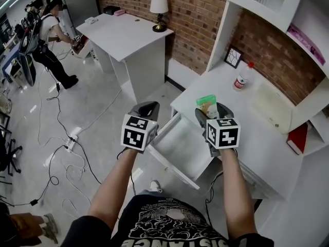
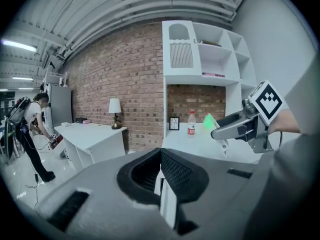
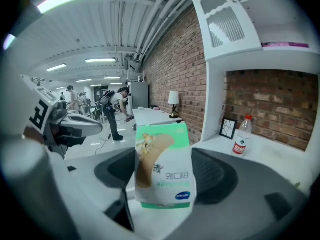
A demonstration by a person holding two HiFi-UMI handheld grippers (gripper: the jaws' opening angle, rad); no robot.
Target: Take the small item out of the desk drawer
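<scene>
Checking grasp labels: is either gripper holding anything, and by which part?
Right gripper holds a green-and-white packet by its side edges, at its lower end. Left gripper is shut and empty.

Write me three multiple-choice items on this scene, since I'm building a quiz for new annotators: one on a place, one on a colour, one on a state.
1. Where does the bottle stand?
A. On the top shelf
B. On the desk, near the picture frame
C. On the floor

2. What colours is the packet in the right gripper?
A. Red and black
B. Blue and yellow
C. Green and white

3. How is the drawer?
A. Pulled open
B. Pushed shut
C. Lying on the floor

Answers: 1 B, the bottle stands upright on the desk top not far from the frame; 2 C, the right gripper view shows a green and white packet between the jaws; 3 A, the drawer juts out from the desk front.
</scene>
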